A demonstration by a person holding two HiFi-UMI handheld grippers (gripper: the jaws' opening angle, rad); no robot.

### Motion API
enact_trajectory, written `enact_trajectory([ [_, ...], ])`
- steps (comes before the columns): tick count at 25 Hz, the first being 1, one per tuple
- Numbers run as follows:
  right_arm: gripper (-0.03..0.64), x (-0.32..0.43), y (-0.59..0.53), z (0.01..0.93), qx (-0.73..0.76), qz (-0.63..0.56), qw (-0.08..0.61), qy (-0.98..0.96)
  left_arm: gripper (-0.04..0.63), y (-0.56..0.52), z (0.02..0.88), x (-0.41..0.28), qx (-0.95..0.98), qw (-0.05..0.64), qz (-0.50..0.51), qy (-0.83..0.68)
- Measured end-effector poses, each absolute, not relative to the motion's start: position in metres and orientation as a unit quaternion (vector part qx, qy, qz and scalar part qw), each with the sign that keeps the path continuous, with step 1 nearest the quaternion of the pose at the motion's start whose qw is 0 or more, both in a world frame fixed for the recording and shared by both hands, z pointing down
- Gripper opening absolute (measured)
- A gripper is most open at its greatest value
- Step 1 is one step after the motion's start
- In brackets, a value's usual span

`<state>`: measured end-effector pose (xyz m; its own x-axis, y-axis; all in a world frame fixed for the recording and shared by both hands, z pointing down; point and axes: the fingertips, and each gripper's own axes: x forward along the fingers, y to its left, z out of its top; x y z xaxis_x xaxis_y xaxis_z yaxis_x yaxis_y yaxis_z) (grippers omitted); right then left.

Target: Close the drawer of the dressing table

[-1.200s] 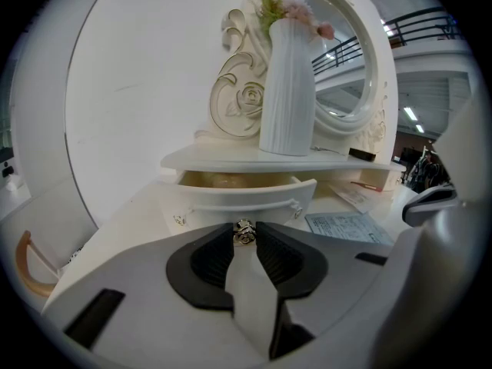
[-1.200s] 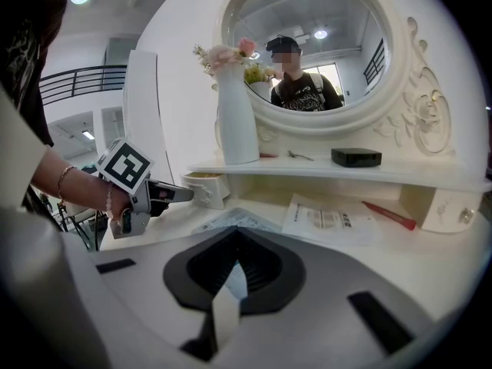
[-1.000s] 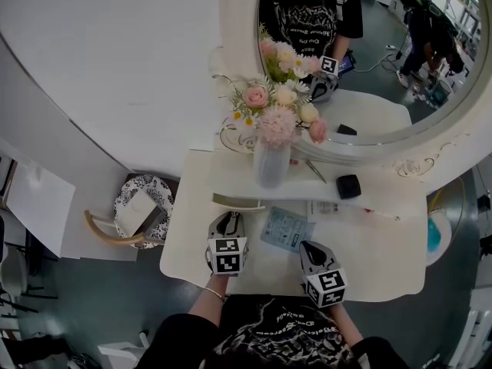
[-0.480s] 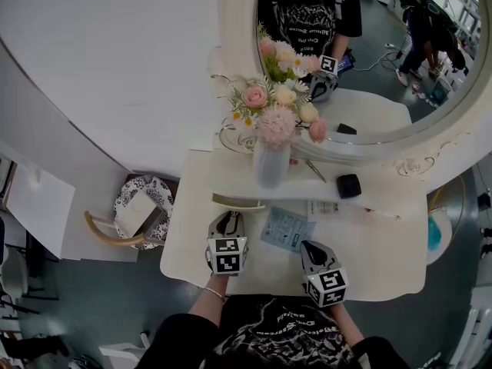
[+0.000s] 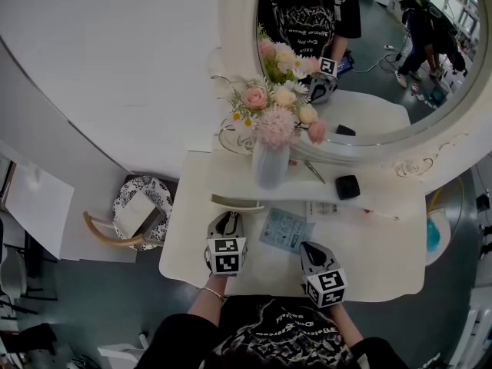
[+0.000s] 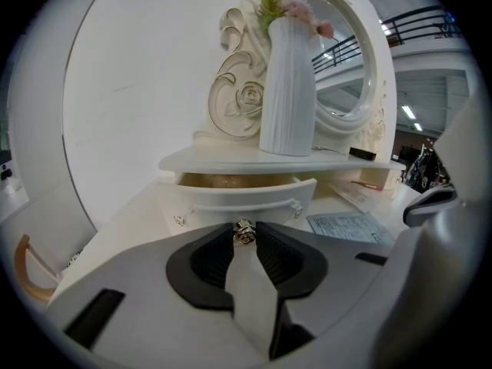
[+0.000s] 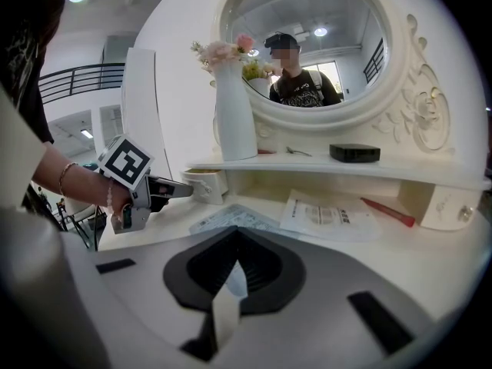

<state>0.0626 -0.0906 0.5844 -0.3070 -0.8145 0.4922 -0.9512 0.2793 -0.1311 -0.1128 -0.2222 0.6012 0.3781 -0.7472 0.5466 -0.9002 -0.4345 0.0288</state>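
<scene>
The right gripper is being held idle above the bench, jaws together on nothing. The jaws of the left gripper are being kept pinched on the drawer knob. Nothing is being seen to shift since a second ago: the drawer is being left pulled out beneath the shelf, so the push is judged outstanding.

Cream curved-front drawer, small metal knob, stands pulled open under the shelf.
</scene>
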Motion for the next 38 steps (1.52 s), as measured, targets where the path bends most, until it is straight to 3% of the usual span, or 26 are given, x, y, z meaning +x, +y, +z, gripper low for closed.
enact_trajectory([
  [38, 0.009, 0.0639, -0.0913, 0.5874, 0.564, 0.210, 0.159, -0.783, 0.101, -0.2321, 0.5999, -0.1105, 0.810, 0.165, 0.242, -0.507],
])
